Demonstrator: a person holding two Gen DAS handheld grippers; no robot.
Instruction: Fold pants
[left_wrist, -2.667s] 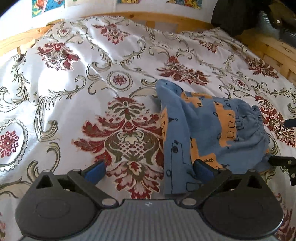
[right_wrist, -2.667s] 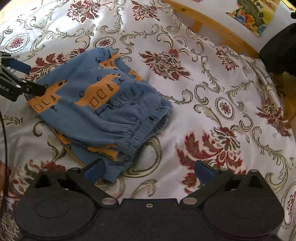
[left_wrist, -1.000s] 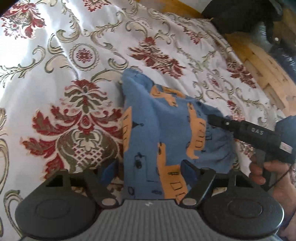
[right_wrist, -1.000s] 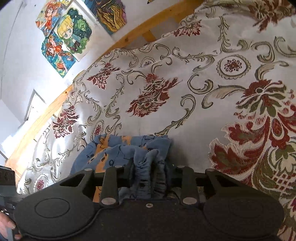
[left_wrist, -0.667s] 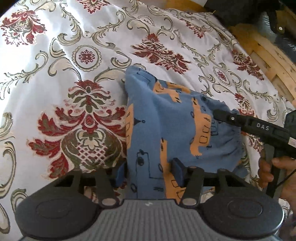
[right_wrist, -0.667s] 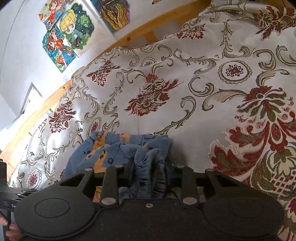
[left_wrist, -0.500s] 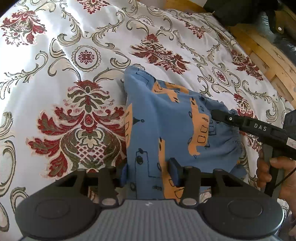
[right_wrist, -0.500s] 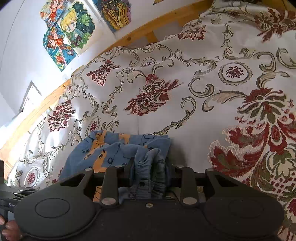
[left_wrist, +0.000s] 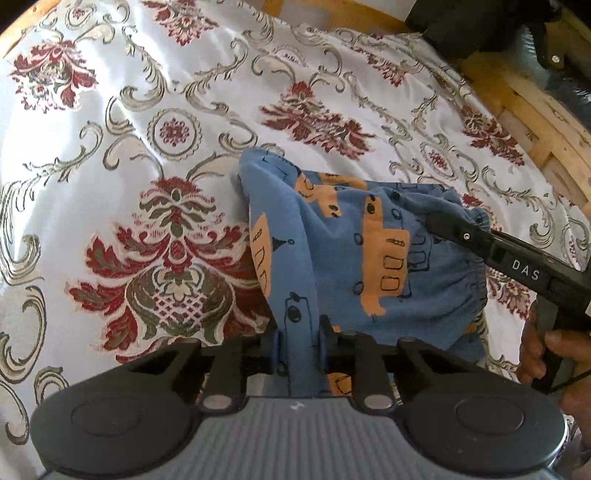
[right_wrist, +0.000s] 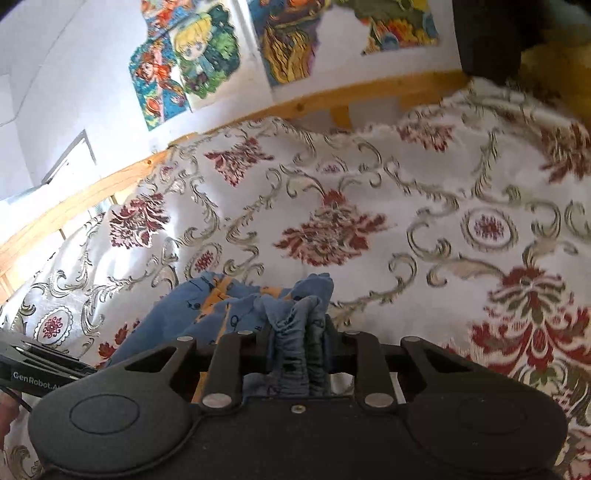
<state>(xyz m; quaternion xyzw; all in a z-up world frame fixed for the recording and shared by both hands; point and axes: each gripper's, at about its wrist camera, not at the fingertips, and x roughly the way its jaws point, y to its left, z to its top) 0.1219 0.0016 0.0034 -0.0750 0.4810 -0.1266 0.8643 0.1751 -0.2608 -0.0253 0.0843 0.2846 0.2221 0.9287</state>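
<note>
- Both ends of the pants (left_wrist: 343, 258) were lying flat on the bedspread (left_wrist: 147, 122) moments ago, with the tongs spread open short of them; now each tool has closed in and bitten cloth, and the garment is coming up off the bed.
- Left gripper (left_wrist: 298, 345) is clamped on a blue fold at the 6 o'clock edge of its view, jaws drawn tight around the fabric.
- Right gripper (right_wrist: 298, 354) is pinched shut on the gathered elastic waistband, bunched in ridges between its jaws; in the left view it reaches in from 3 o'clock, a hand (left_wrist: 543, 350) on its handle.
- Holding two opposite ends looks meant to carry the bundle tidily or swing one half across, I'd say.
- Look of the pants: already folded compact, blue knit with orange vehicle prints outlined in black, tented between the grips, far corner at 12 o'clock resting on the bedspread.
- Further out: wooden bed frame (right_wrist: 110, 177) at 10 o'clock, cartoon posters (right_wrist: 184, 55) on the wall near 11.
</note>
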